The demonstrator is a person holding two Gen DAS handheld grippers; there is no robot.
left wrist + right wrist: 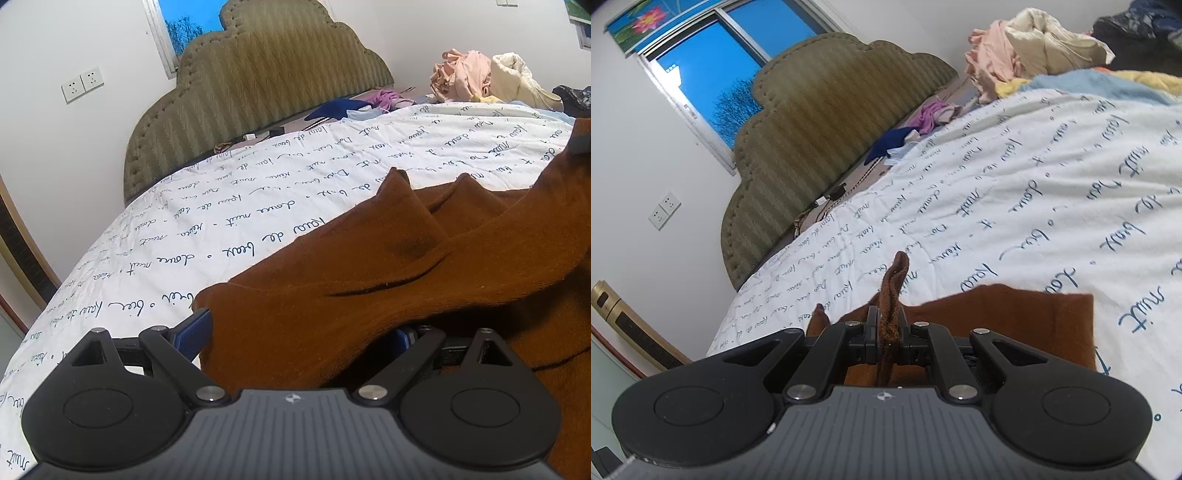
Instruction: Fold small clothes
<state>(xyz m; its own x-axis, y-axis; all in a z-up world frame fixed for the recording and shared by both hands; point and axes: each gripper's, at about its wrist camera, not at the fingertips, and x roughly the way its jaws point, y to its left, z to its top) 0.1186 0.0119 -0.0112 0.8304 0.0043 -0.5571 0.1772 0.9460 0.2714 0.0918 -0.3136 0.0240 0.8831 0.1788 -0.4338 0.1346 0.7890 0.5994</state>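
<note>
Surroundings: heaped clothes (1027, 51) at 1 o'clock, headboard (820, 122) at 11.
Brown garment (388, 280): one, draped across left gripper (295, 332), jaws wide.
Right gripper (888, 332): jaws pinching garment's edge.

Garment (388, 277) lies on bed (221, 206); headboard (258, 92) at 11 o'clock, clothes pile (480, 77) at 1 o'clock.

The left gripper (301, 332) has a dark grey ribbed housing with a small white diamond emblem at its front edge. Two rounded black lobes flank it, each with a shallow circular recess. Black link arms run forward from silver pivot pins, and its fingers (192, 332) carry blue textured pads. The right gripper (888, 332) has the same build, with black fingers (872, 332).
</note>
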